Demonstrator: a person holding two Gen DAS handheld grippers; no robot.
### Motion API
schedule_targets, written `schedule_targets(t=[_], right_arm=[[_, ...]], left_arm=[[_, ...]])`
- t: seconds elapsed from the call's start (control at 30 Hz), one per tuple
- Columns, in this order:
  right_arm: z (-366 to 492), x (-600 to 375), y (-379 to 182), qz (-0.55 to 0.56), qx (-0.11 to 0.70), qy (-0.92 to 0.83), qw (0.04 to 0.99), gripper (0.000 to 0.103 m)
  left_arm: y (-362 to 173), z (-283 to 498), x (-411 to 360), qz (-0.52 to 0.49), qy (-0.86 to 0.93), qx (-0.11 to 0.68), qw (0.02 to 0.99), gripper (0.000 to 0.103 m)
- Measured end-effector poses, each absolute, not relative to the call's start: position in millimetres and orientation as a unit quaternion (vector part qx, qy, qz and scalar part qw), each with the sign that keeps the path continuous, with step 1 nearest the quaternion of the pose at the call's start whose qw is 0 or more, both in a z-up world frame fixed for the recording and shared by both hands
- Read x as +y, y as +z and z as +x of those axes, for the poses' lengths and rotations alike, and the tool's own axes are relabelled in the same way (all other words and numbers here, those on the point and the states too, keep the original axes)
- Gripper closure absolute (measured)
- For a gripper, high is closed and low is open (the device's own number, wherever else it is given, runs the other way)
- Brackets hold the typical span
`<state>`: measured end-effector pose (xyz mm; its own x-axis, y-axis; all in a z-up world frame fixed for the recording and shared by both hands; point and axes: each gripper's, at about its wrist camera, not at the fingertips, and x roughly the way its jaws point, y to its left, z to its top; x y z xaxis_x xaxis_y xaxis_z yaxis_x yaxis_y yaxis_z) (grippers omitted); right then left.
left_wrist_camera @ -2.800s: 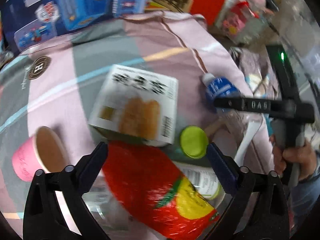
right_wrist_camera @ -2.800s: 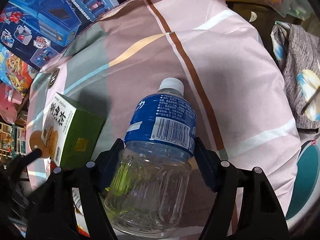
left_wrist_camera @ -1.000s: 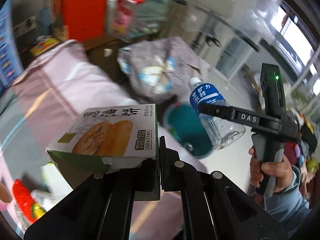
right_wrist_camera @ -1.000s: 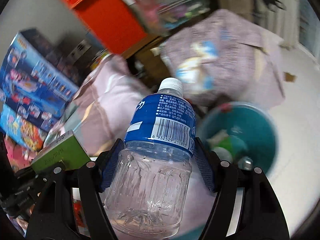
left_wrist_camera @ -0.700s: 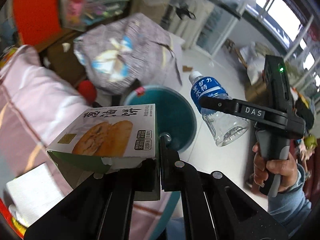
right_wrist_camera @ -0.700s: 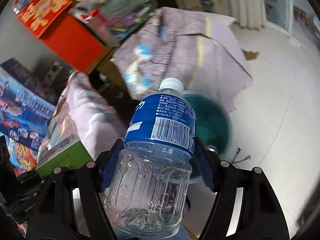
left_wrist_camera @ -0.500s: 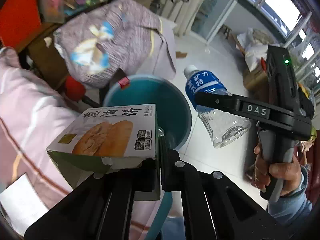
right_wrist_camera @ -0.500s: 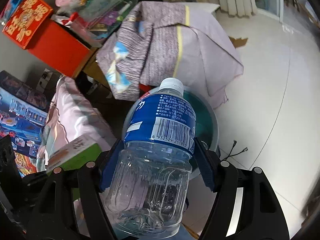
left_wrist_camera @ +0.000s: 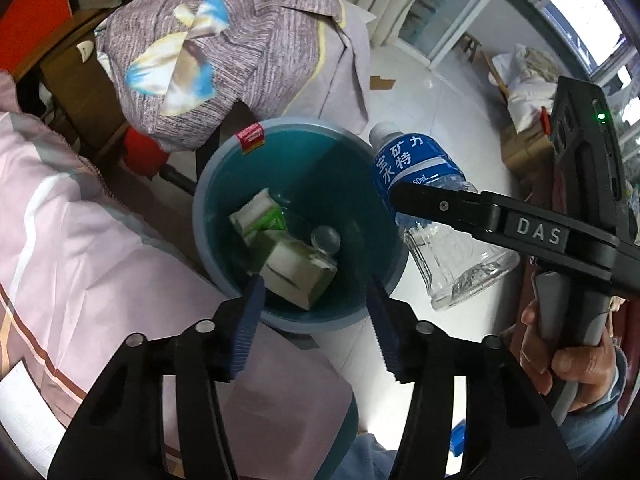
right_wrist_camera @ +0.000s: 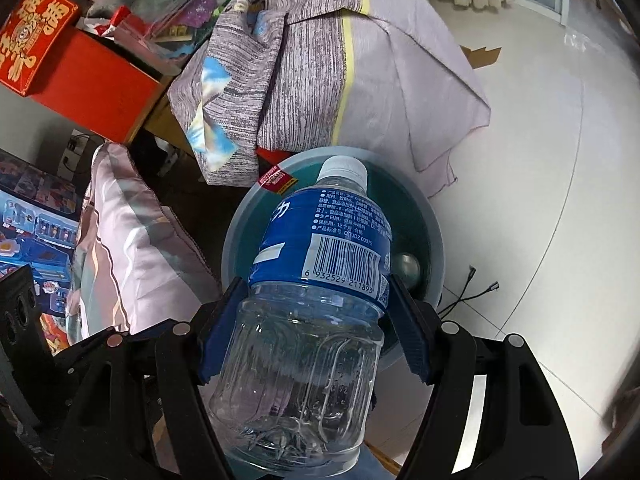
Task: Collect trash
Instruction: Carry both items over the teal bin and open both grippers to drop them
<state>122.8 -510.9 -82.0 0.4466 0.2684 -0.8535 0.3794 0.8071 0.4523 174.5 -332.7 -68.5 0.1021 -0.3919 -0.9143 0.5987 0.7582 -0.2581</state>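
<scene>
A teal trash bin (left_wrist_camera: 208, 184) stands on the floor beside the table. Inside lie a biscuit box (left_wrist_camera: 298, 270), a green carton (left_wrist_camera: 260, 216) and a round clear object (left_wrist_camera: 326, 239). My left gripper (left_wrist_camera: 314, 300) is open and empty just above the bin's near rim. My right gripper (right_wrist_camera: 316, 300) is shut on an empty blue-labelled water bottle (right_wrist_camera: 320, 280), held above the bin (right_wrist_camera: 436, 252). The bottle (left_wrist_camera: 424, 184) also shows in the left wrist view at the bin's right rim.
A pink striped tablecloth (left_wrist_camera: 72, 248) covers the table at the left. A purple-grey cloth bundle (left_wrist_camera: 224, 44) sits behind the bin. A red box (right_wrist_camera: 80, 76) and toy boxes (right_wrist_camera: 36, 208) stand at the far left. White tiled floor (right_wrist_camera: 540, 160) lies to the right.
My left gripper has opened and the biscuit box has dropped into the bin. The right gripper has carried the bottle closer over the bin.
</scene>
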Motion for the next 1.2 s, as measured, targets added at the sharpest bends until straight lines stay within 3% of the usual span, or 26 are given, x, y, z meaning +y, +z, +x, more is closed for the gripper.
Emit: schedule_targets(t=[0.23, 0.4, 0.73, 1.2], right_arm=[[130, -502, -90, 0.301, 0.536, -0.032, 0.788, 0.036], [139, -498, -98, 0.305, 0.548, -0.034, 0.778, 0.032], [137, -485, -91, 0.283, 0.558, -0.04, 0.779, 0.022], [122, -455, -75, 0.269, 0.571, -0.04, 0.775, 0.019]], left_arm=[[-62, 168, -310, 0.079, -0.323, 0.566, 0.755, 0.017], [-55, 165, -295, 0.068, -0.317, 0.556, 0.765, 0.009], [-56, 154, -282, 0.085, -0.298, 0.55, 0.775, 0.008], [-45, 136, -248, 0.076, -0.283, 0.546, 0.785, 0.007]])
